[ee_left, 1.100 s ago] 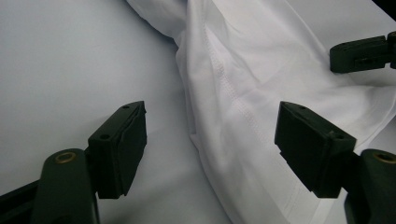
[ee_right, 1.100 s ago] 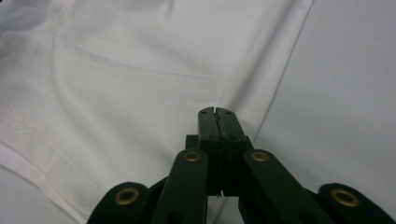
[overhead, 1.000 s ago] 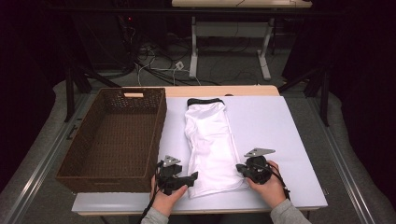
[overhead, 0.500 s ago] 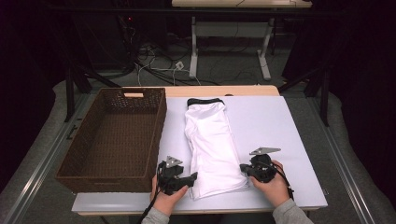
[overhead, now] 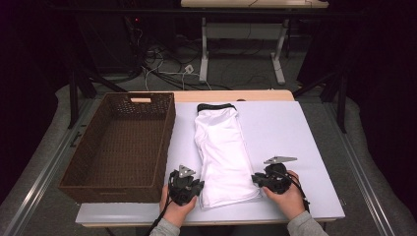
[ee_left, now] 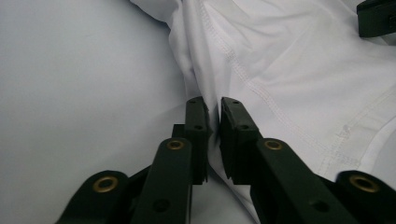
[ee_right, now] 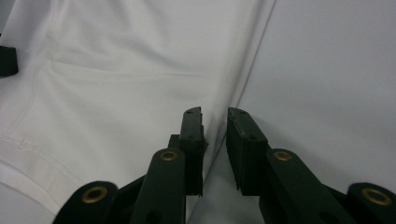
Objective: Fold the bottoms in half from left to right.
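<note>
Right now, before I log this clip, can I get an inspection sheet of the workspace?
Surface: white table, flat.
Job's things: folded white garment mid-table; empty wicker basket at its left.
Clutter: nothing seen.
Tools: left tool has just been closing, pinching the garment's edge; right tool has just been opening, garment edge between its jaws.
Cables: floor cables beyond the table.
Surroundings: dark room, desk legs behind.

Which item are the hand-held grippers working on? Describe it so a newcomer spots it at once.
On the white table top, look just right of the brown wicker basket. The folded white garment lies there as a long strip, its near end between the two hand-held grippers. It is the only cloth, with a black band at its far end.
</note>
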The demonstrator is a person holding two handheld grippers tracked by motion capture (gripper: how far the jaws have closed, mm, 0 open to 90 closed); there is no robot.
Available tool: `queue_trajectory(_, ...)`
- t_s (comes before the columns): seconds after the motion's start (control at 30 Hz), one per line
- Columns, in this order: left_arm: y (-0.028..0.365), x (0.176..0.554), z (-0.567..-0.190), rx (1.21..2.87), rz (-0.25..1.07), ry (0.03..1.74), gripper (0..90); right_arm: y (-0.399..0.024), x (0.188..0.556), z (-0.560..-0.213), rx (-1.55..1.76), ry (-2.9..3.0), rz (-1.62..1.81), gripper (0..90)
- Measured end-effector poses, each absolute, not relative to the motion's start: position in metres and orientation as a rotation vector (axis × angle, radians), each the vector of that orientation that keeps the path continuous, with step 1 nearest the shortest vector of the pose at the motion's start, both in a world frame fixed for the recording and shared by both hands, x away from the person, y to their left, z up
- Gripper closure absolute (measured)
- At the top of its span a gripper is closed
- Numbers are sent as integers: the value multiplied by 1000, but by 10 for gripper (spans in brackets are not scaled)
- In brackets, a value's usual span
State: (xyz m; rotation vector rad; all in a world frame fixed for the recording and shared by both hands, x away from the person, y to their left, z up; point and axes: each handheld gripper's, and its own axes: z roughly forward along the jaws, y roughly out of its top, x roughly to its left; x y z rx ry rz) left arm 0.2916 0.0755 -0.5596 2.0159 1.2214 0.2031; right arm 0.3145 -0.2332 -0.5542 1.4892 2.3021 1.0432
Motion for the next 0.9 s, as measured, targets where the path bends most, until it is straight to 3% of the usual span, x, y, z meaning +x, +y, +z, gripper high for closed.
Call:
queue_trajectory(0.1,76,292,-559,2022,192,1217,869,-233,315,-554,1502,2302,1048,740)
queue_trajectory(0.4,78,293,-558,2012,170,1233,879,-232,316,-554,1541,2298,1063,756)
queue_trajectory(0.7,78,294,-559,2010,164,1231,880,-229,317,-554,1599,2316,1076,885)
queue_trajectory(0.9,78,294,-559,2007,158,1232,881,-231,319,-553,1620,2327,1085,899)
